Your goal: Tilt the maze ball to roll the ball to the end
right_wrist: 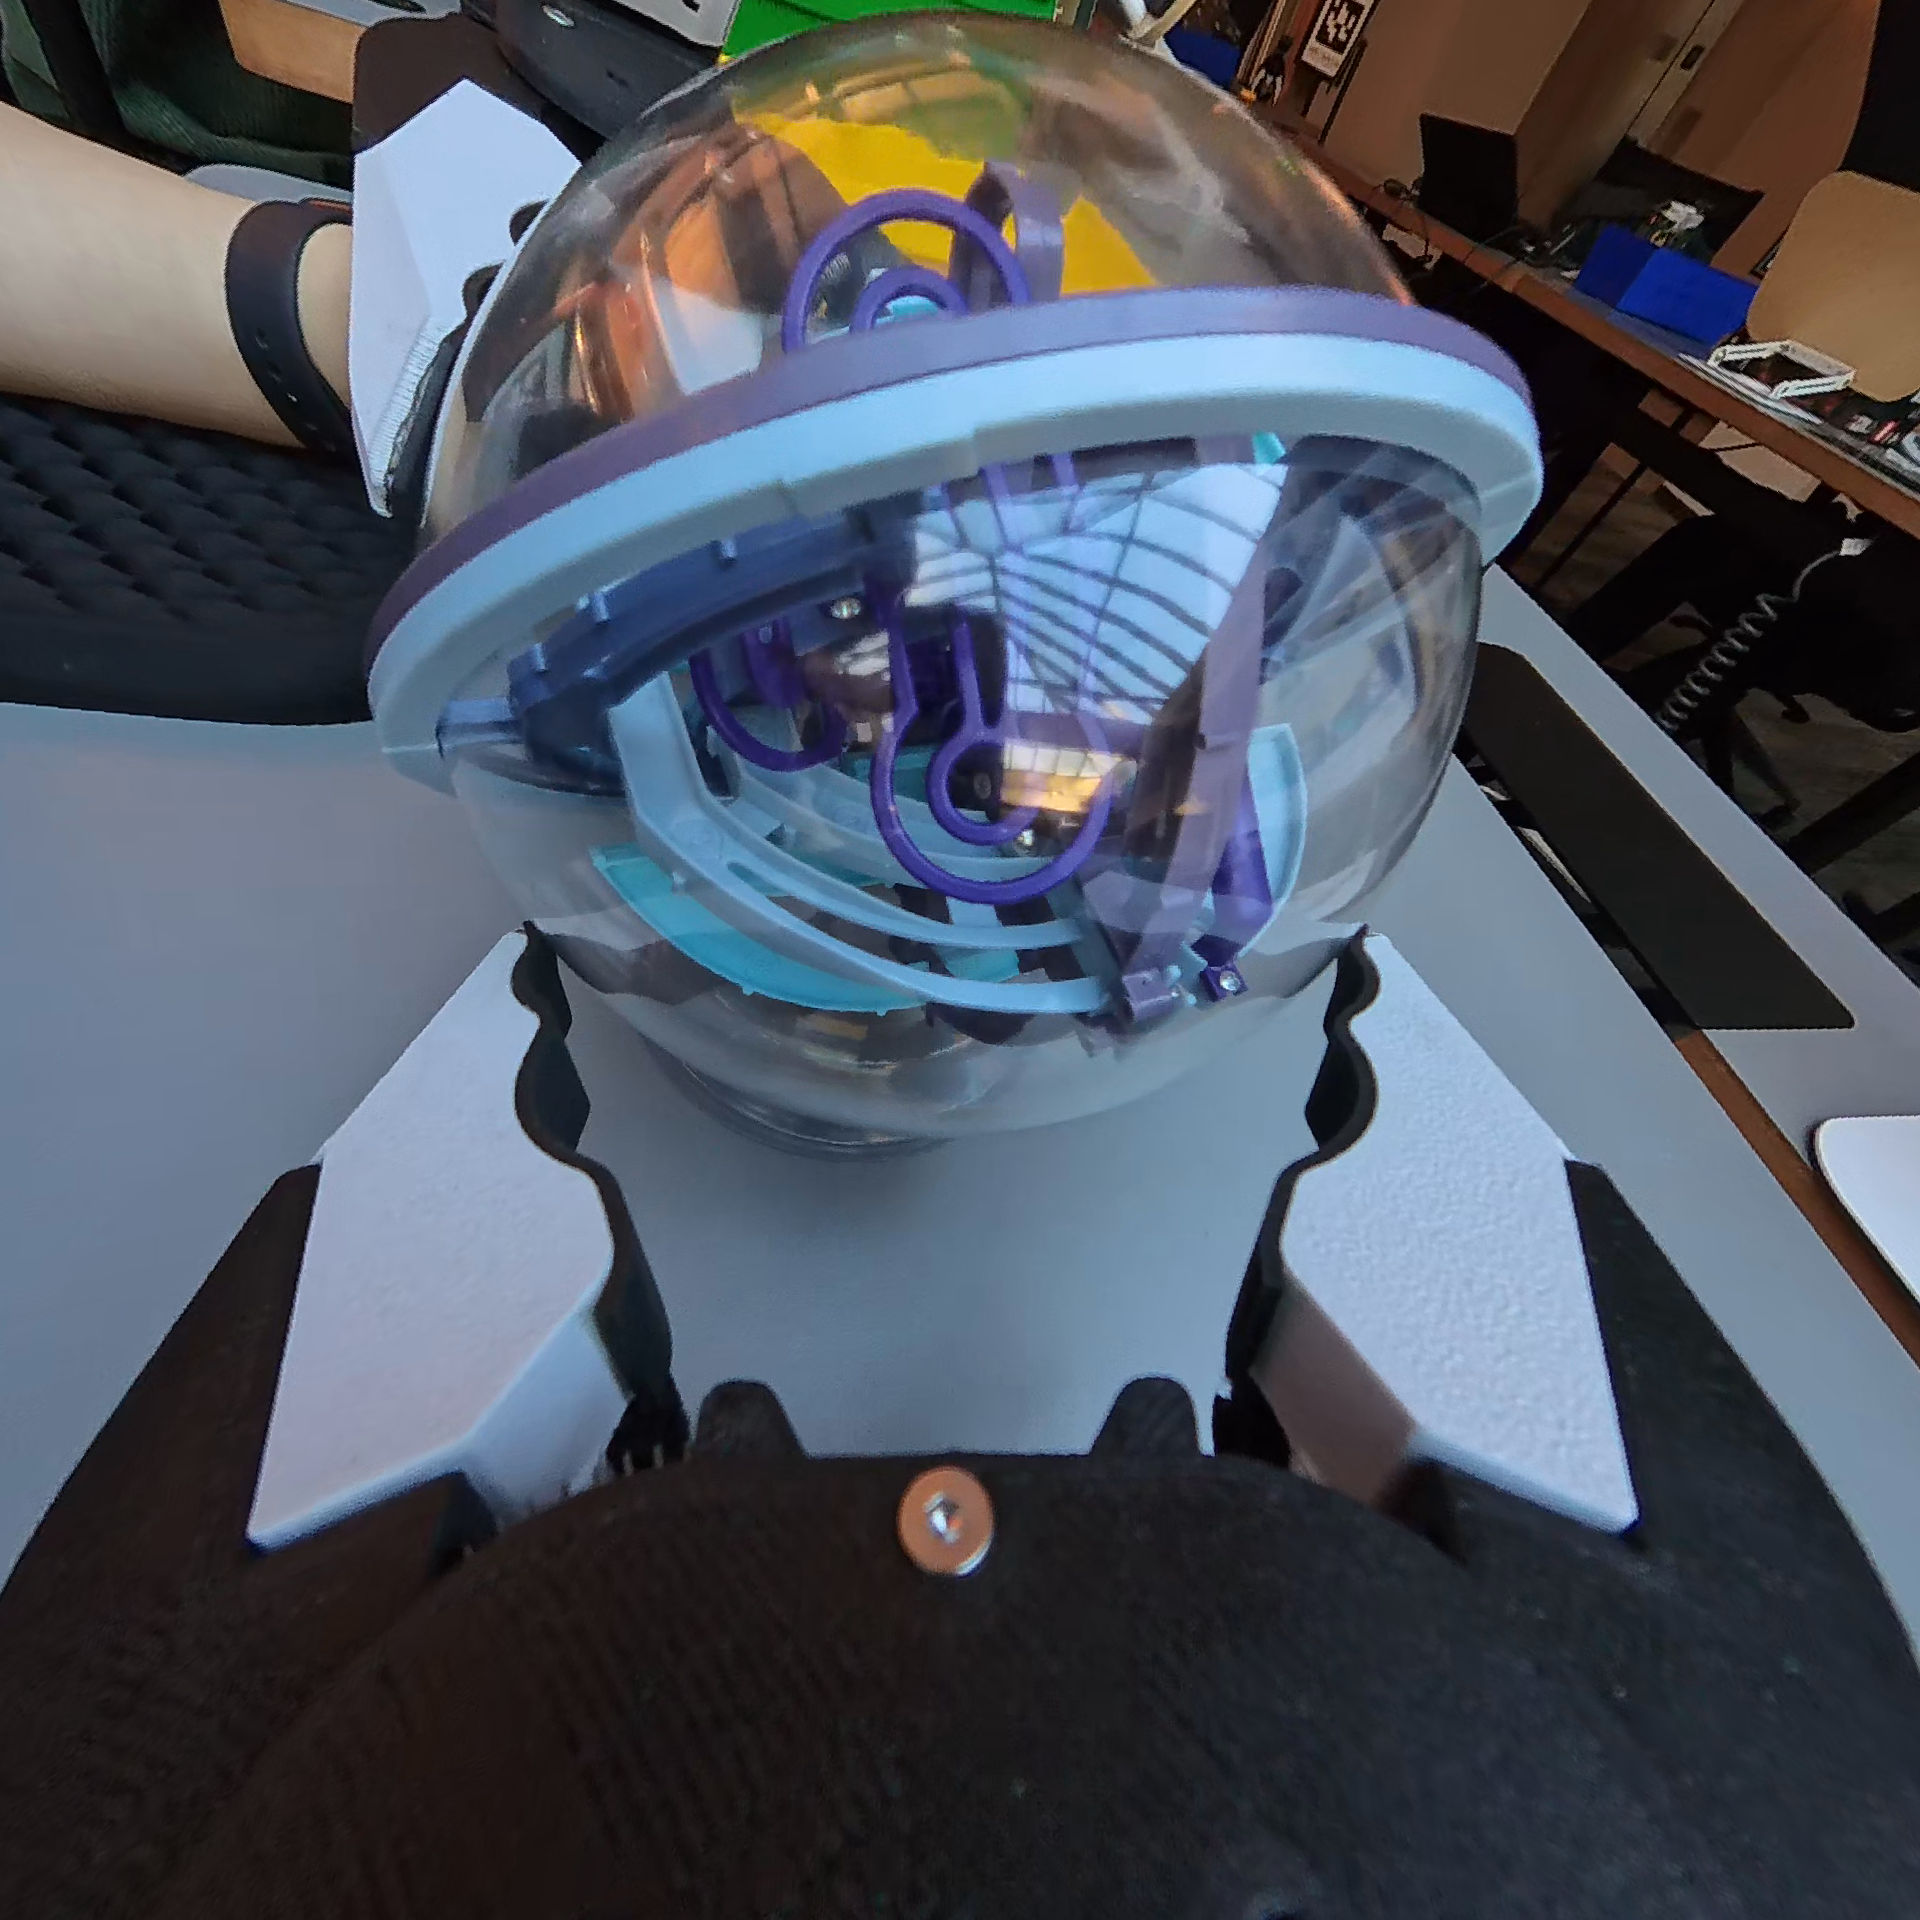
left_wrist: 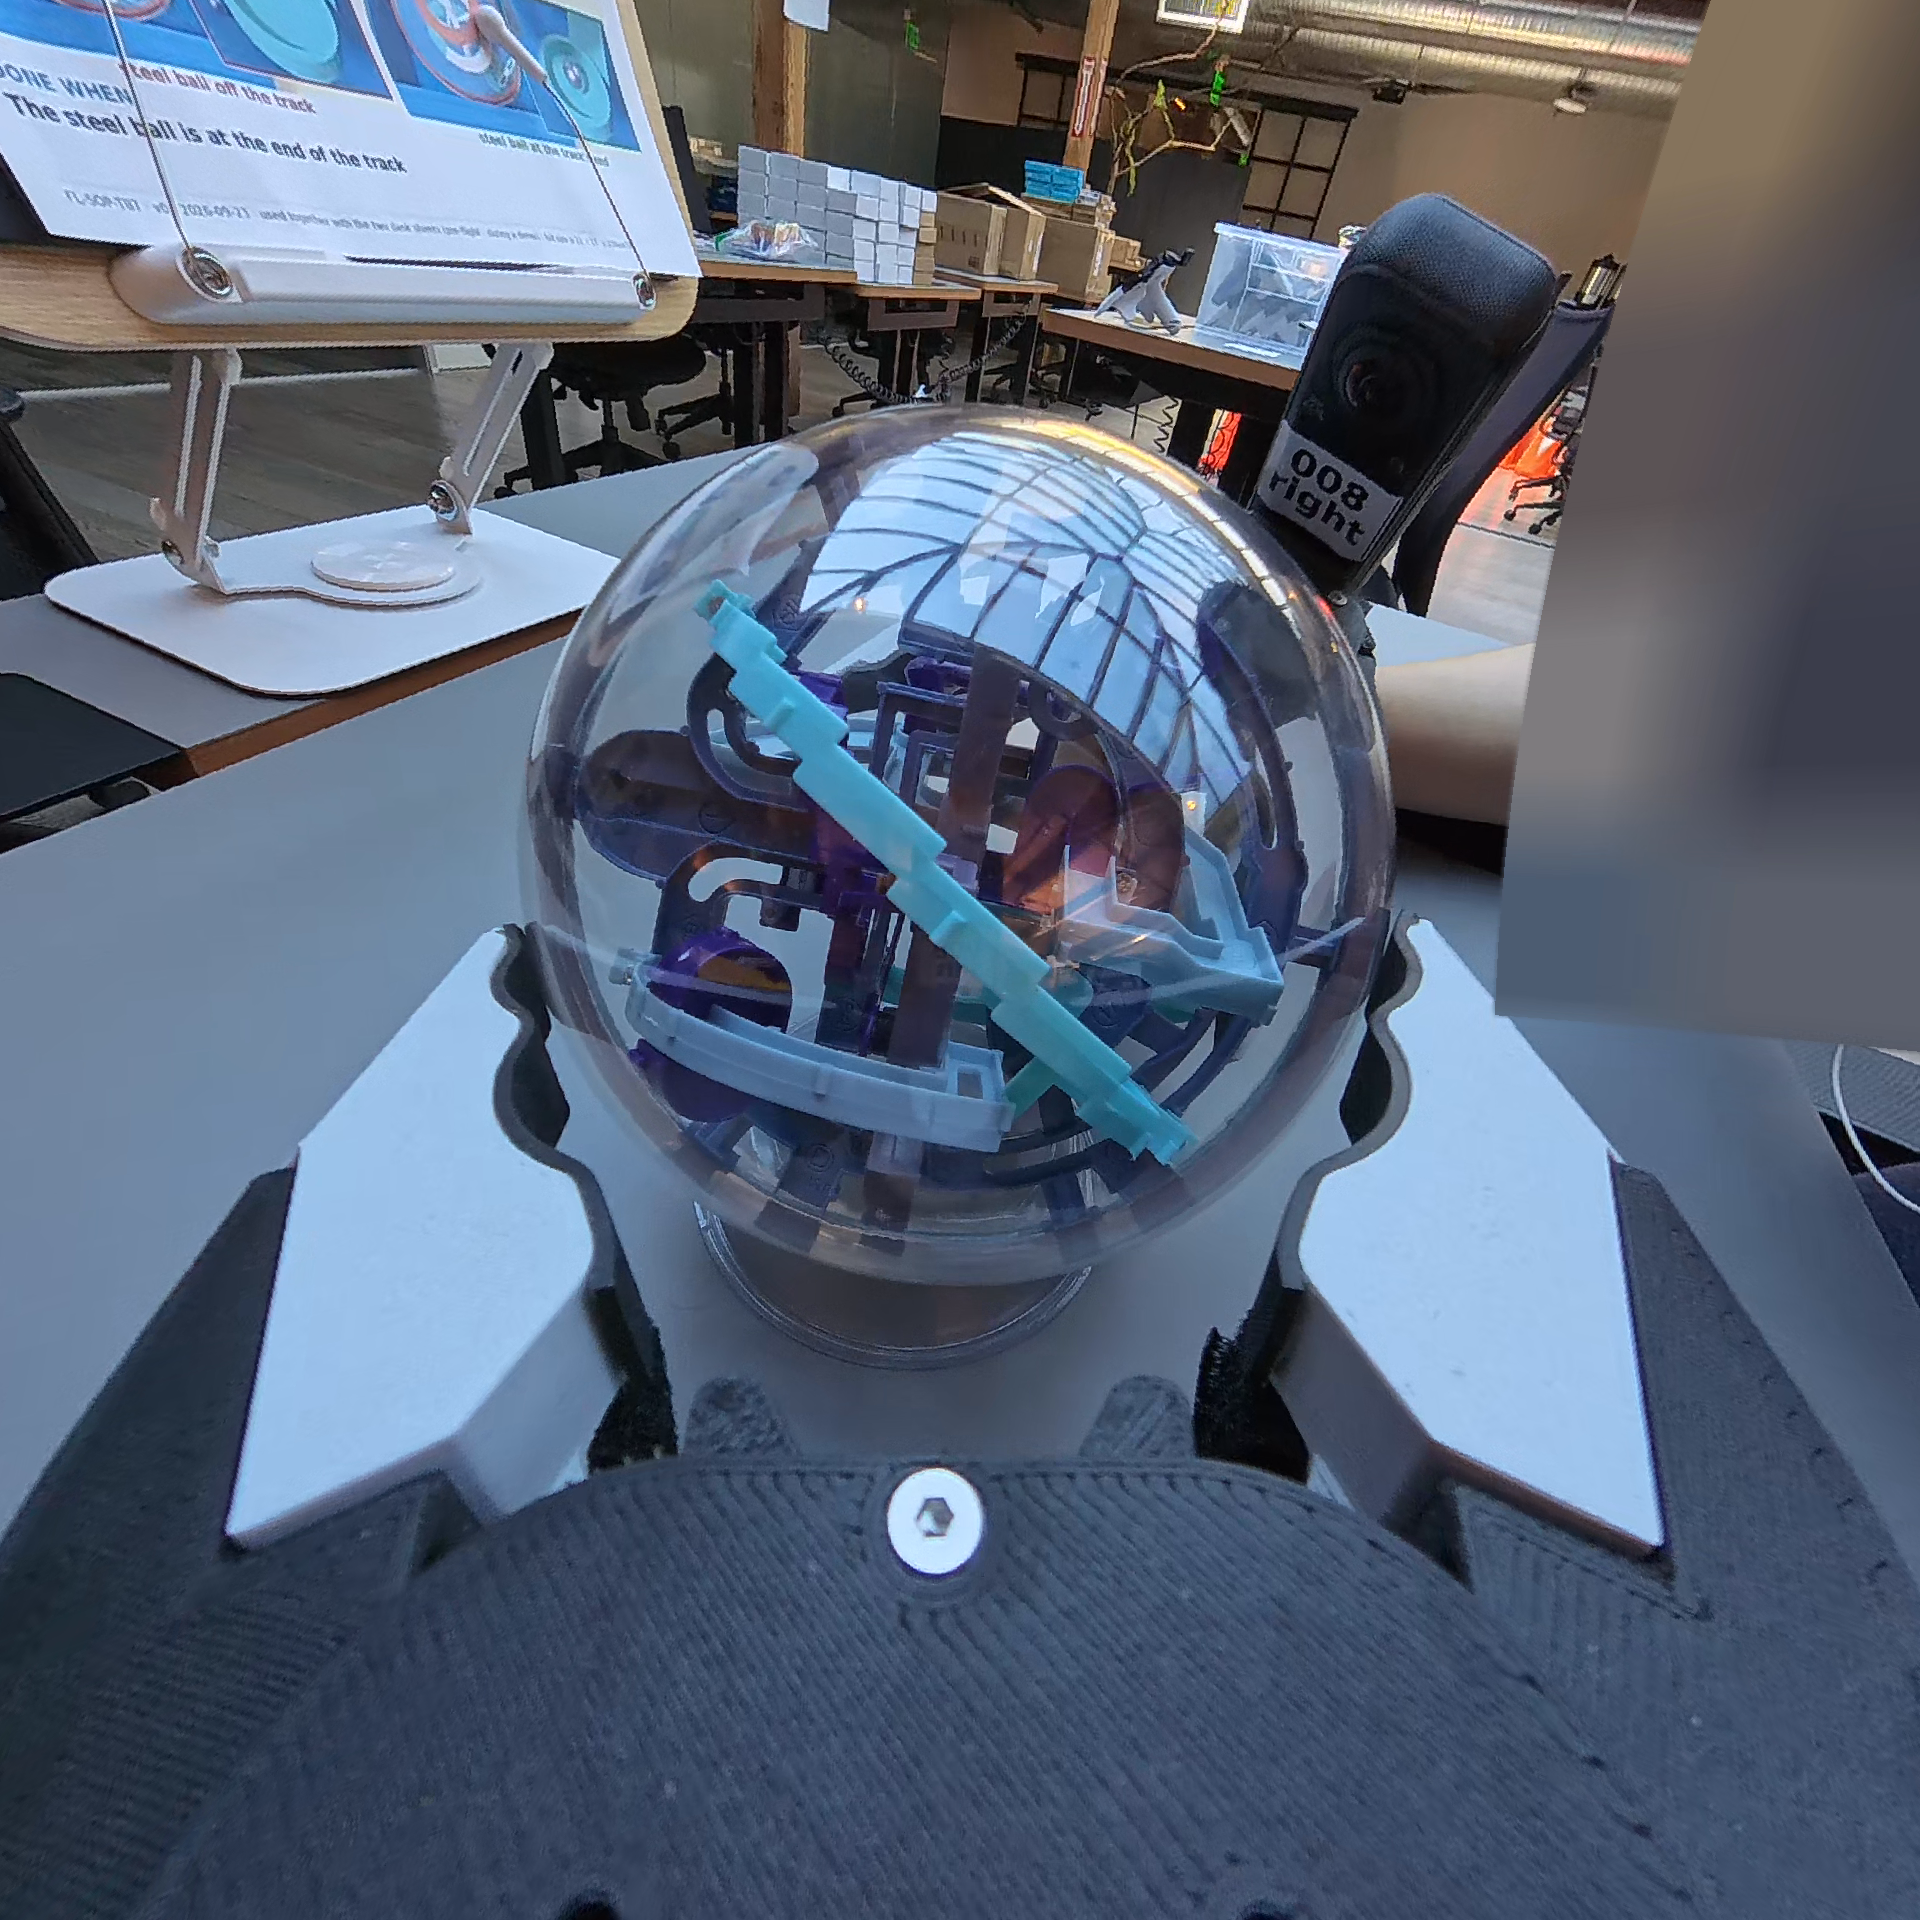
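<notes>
The maze ball (left_wrist: pixel 956 821) is a clear sphere with teal, grey-blue and purple tracks inside. It sits on a clear ring base (left_wrist: pixel 894 1320) on the grey table (left_wrist: pixel 260 987). My left gripper (left_wrist: pixel 956 930) has its white fingers against the sphere's lower left and right sides. My right gripper (right_wrist: pixel 940 956) holds the same ball (right_wrist: pixel 935 582) from the opposite side, fingertips touching it. The right gripper's black body (left_wrist: pixel 1392 416) shows behind the sphere in the left wrist view. A left finger (right_wrist: pixel 416 312) shows behind it in the right wrist view. I cannot make out the steel ball.
A stand holding an instruction sheet (left_wrist: pixel 312 156) stands at the back left on a white base (left_wrist: pixel 312 603). A person's forearm with a black wristband (right_wrist: pixel 281 322) lies beyond the ball. The table's right edge (right_wrist: pixel 1745 1122) and a black mat (right_wrist: pixel 1642 862) are close by.
</notes>
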`<state>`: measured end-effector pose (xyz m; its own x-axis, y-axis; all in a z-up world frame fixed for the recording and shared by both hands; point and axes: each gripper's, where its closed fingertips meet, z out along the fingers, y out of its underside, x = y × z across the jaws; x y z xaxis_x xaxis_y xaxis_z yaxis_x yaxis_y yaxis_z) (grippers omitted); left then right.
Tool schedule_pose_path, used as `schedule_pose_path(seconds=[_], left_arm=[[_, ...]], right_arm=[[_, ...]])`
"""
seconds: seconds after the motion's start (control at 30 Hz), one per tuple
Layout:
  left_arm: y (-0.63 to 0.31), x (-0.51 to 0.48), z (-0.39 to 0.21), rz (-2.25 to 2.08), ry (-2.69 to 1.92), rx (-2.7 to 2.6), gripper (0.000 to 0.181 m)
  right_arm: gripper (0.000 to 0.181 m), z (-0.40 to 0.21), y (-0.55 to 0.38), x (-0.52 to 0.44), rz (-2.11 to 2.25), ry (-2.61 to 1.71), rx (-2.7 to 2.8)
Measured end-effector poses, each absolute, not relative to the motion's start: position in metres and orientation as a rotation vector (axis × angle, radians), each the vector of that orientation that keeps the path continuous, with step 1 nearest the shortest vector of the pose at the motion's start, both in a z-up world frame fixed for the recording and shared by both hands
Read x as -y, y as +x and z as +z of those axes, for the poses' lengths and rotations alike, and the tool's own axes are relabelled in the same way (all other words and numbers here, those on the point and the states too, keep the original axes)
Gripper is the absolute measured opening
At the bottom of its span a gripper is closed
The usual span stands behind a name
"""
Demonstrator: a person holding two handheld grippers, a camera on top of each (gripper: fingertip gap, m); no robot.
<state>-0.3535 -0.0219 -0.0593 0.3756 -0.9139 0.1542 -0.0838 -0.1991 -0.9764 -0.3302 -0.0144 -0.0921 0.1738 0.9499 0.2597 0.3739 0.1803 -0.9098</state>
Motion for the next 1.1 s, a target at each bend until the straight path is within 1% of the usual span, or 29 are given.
schedule_pose_path(seconds=[0.2, 0.5, 1.1], left_arm=[[-0.354, 0.023, -0.066, -0.916, -1.571, -0.989, 0.152], [-0.352, 0.023, -0.067, -0.938, -1.584, -0.985, 0.153], [-0.348, 0.031, -0.028, -1.112, -1.661, -0.825, 0.153]], right_arm=[[0.143, -0.092, -0.33, 0.015, 0.698, -1.377, 1.39], [0.142, -0.089, -0.329, 0.016, 0.722, -1.382, 1.388], [0.142, -0.044, -0.327, 0.028, 0.942, -1.416, 1.294]])
